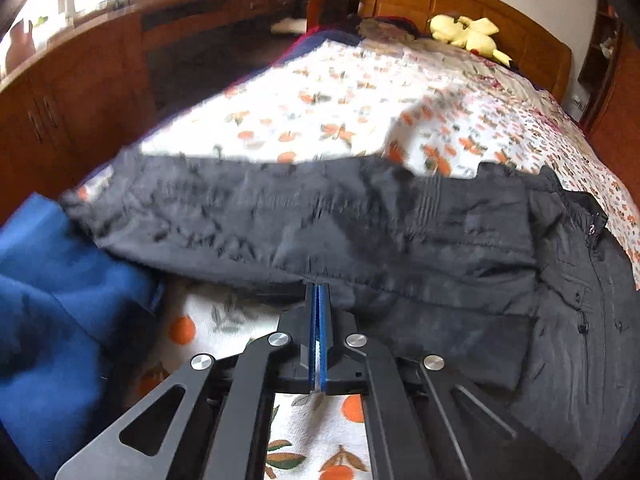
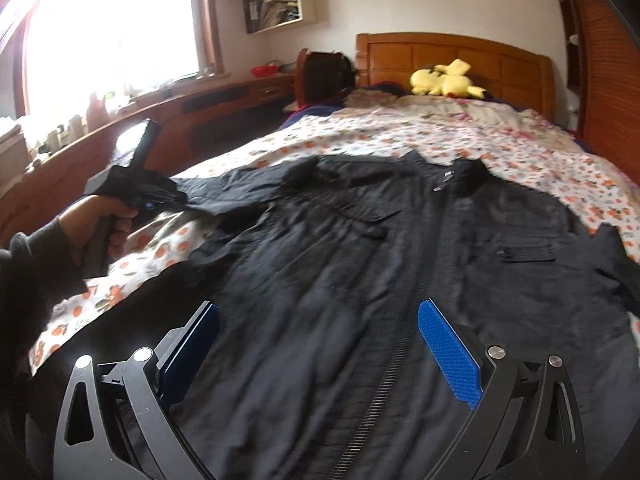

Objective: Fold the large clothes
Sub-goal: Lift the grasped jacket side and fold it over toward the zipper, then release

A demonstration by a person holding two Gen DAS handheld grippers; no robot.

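Wooden-framed bed (image 2: 452,46) with a tall headboard, covered by a white bedspread (image 1: 340,92) printed with oranges and leaves. Spread flat across the near half, a black jacket (image 2: 360,260), front up, zipper running down the middle, flap pockets on the chest, collar toward the headboard. One sleeve (image 1: 280,216) stretched sideways toward the bed's left edge. Blue fabric (image 1: 52,280) bunched at the near left corner, beside that sleeve. Yellow plush toy (image 2: 444,80) up by the headboard, well apart from the jacket.

Black jacket (image 2: 360,264); white bedspread (image 1: 340,108) printed with orange fruit; yellow plush toy (image 2: 444,80); blue cloth (image 1: 60,280); blue-padded tongs (image 2: 318,344).
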